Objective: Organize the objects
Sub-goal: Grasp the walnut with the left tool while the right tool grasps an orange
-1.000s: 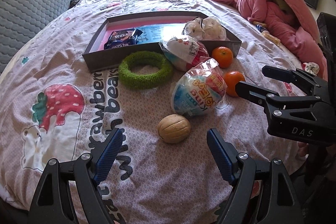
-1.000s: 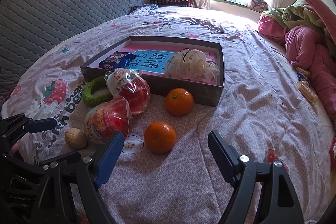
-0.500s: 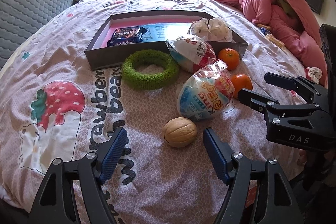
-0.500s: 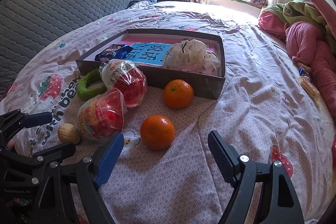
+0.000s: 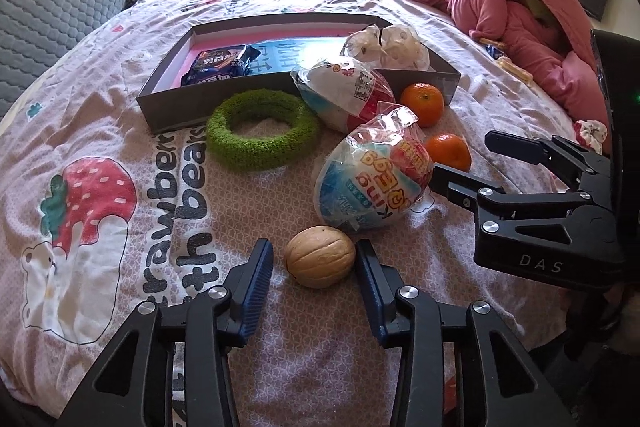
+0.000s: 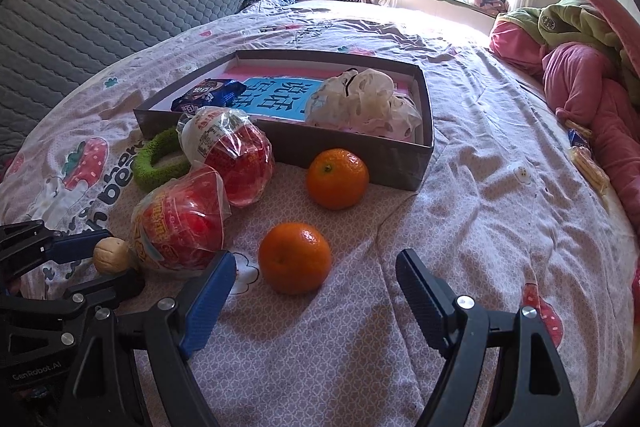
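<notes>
The left gripper [image 5: 314,261] had just been closing around the tan ridged walnut [image 5: 320,257] on the bedspread; whether its pads pressed yet I couldn't tell. The right gripper [image 6: 310,285] hung apart behind the nearer orange tangerine [image 6: 295,257]. Next, probably: clamp, lift, carry to the shallow grey cardboard tray [image 5: 224,97].

Bare bedspread [image 6: 480,195] right of the box [image 6: 360,151] and in front of the near orange [image 6: 295,257]: open lane. Left side tight: walnut [image 5: 320,257] sits just under the near wrapped egg [image 5: 372,179], green ring [image 5: 262,135] and second egg [image 5: 344,95] crowd the box's front wall. Far orange [image 6: 337,177] sits just beside that wall.
</notes>
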The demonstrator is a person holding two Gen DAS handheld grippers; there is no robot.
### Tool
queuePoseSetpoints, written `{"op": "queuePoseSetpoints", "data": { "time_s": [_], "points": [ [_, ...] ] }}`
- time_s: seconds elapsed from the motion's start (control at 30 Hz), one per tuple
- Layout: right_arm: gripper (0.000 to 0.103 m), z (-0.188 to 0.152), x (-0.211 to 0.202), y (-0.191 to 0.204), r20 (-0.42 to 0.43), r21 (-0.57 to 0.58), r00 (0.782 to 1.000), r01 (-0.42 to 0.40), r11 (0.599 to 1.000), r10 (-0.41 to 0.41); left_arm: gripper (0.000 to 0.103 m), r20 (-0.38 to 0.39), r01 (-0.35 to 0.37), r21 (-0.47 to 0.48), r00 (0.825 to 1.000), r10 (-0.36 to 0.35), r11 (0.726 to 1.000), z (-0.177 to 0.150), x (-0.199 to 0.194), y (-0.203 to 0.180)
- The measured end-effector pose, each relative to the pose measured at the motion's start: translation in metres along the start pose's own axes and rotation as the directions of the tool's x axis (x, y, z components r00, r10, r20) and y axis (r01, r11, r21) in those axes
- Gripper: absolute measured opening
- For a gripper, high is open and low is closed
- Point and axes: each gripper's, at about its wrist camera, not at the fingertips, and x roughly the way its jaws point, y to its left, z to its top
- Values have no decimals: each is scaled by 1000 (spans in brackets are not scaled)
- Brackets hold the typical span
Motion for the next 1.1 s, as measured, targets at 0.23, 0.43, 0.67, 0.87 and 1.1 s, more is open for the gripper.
{"op": "queuePoseSetpoints", "data": {
  "time_s": [0.23,0.43,0.67,0.87,1.1],
  "points": [
    [69,1,6,0,-2,5,1000,15,1000,-15,37,2,9,-6,1000,-9,1000,1,1,0],
    [54,0,8,6,-3,-19,1000,1,1000,-1,35,4,12,-9,1000,-12,1000,1,2,-1],
    [39,-1,6,8,8,-23,1000,-27,999,27,35,8,21,-14,1000,-21,1000,1,2,1],
    [39,0,2,2,22,8,999,-41,999,41,35,16,25,-25,1000,-25,999,1,-1,3],
    [38,2,-9,-1,74,26,996,-60,998,58,35,54,31,-40,998,-29,999,6,-15,6]
  ]
}}
